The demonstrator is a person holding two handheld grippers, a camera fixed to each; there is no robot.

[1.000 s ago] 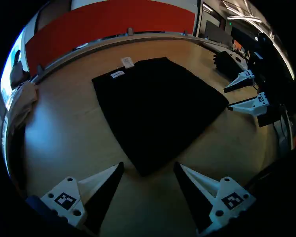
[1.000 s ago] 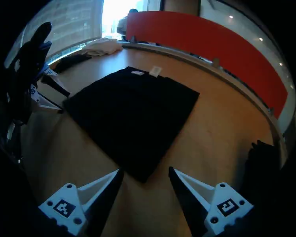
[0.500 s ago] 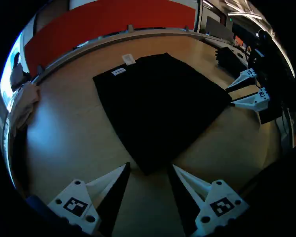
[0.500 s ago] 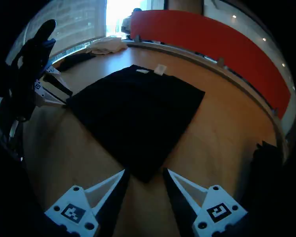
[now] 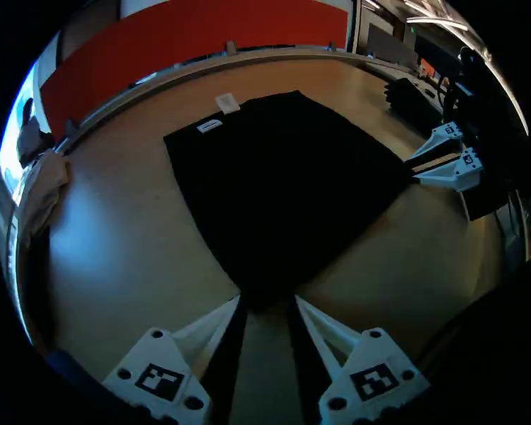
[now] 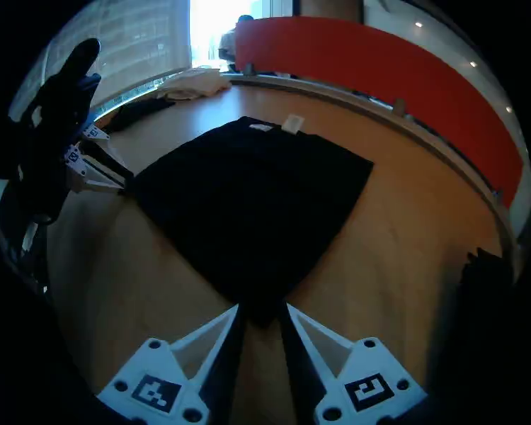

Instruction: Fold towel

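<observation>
Both left claw [image 5: 265,306] and right claw [image 6: 263,312] (narrowly parted) straddle towel [image 5: 287,177] corners.

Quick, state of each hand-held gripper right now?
Left hand-held gripper: nearly closed around a corner of the flat black cloth towel; grip cannot be told.
Right hand-held gripper: same, another corner; cannot be told.

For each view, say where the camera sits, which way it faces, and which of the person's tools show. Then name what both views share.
Left gripper view: rides on the left gripper, looks forward at a towel corner; the right gripper shows far right.
Right gripper view: rides on the right gripper, faces another towel corner; the left gripper shows far left.
Shared: towel, table, red panel.
</observation>
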